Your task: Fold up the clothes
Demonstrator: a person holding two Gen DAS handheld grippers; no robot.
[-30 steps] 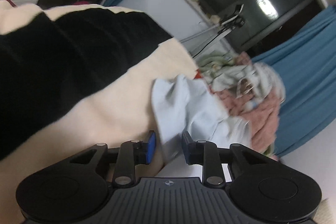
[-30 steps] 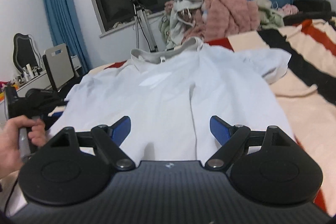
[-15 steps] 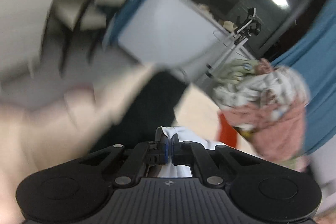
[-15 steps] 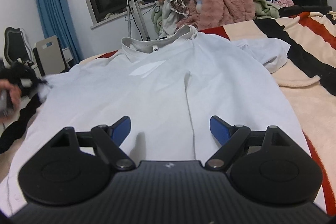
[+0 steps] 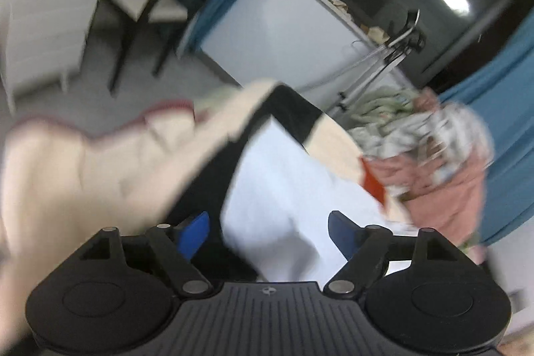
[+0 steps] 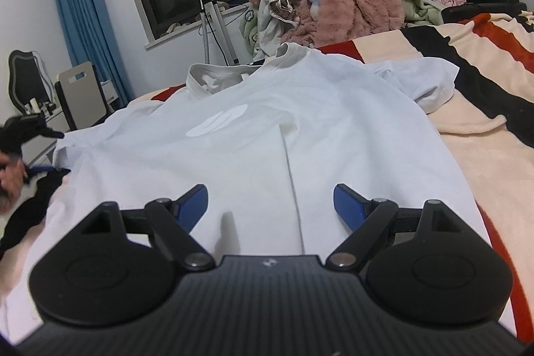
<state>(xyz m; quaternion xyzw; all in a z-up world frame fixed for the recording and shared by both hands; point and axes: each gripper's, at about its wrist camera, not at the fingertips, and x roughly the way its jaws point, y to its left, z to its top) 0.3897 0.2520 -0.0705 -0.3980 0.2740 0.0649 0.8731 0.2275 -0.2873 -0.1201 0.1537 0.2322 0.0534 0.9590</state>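
A white T-shirt [image 6: 267,122] lies front up on a cream, black and red striped blanket [image 6: 484,129], collar at the far end. My right gripper [image 6: 268,191] hovers open over the shirt's lower middle, nothing between its fingers. At the left edge of the right wrist view a hand [image 6: 10,179] holds the left gripper by the shirt's left sleeve. In the blurred left wrist view my left gripper [image 5: 267,217] is opening; the white shirt [image 5: 277,182] lies under and between the wide jaws, and the pads do not press on it.
A heap of pink, grey and green clothes [image 6: 333,5] is piled at the bed's far end. A tripod [image 6: 210,12] stands under a dark window with blue curtains. A chair [image 6: 80,92] and a desk stand beyond the bed's left side.
The left gripper shut on the shirt's left sleeve edge, drew it outward and up, then opened and let go. The right gripper stayed in place and open.
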